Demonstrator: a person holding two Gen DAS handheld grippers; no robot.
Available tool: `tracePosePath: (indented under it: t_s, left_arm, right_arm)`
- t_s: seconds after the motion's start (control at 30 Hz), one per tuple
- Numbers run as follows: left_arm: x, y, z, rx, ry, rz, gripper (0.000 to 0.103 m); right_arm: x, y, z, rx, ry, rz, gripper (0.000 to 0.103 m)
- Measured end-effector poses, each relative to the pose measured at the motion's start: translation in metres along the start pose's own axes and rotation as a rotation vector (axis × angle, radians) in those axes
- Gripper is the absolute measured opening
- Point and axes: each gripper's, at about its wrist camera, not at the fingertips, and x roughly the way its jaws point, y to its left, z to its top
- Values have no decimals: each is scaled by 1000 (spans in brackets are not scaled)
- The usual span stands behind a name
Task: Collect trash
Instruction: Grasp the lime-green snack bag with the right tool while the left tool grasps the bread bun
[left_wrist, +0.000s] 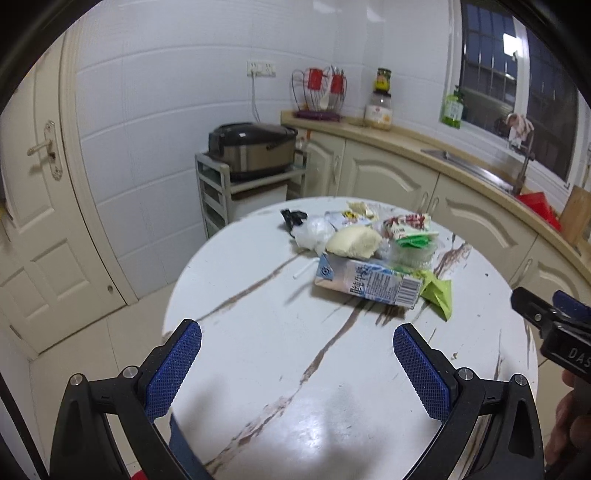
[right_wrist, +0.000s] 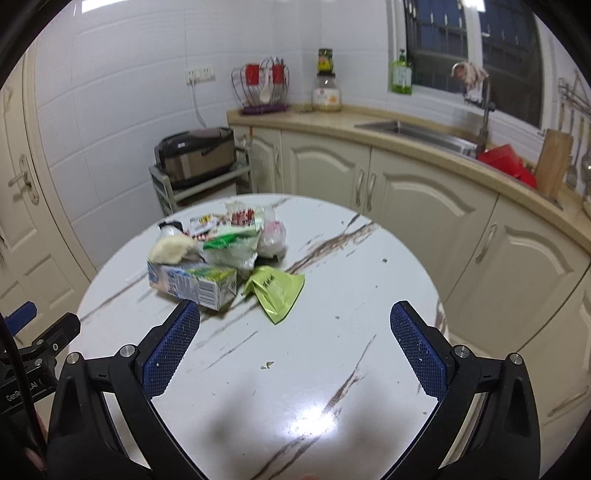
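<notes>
Both hand-held grippers spread wide — left hand-held gripper (left_wrist: 297, 345), right hand-held gripper (right_wrist: 295, 325) — trash pile (left_wrist: 373, 247) ahead, seemingly untouched

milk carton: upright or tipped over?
Tipped over. The milk carton lies on its long side on the table, barcode panel facing up.

Home kitchen: cream panelled cabinets (right_wrist: 417, 184), stainless steel sink (right_wrist: 417, 131), white tiled walls (left_wrist: 166, 92), dark electric rice cooker (left_wrist: 251, 147), round marble-patterned table (right_wrist: 332, 295).

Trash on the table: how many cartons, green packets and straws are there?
Carton: 1
Green packet: 1
Straw: 1
Total: 3, beside a heap of wrappers too jumbled to count.
</notes>
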Motion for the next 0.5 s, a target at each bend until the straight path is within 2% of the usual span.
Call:
tracePosePath:
  t_s: [0.2,0.33,0.5]
  left_arm:
    - [41,0,24,-27,84,-42,102]
    - [69,-2,36,-66,142,-79,102]
    - [105,6,49,-135,254,-117,102]
  right_arm:
    - [58,-6,3,-23,106,20,103]
    - [95,-4,2,-65,175,40,99]
    - [136,2,0,-142,231,70,95]
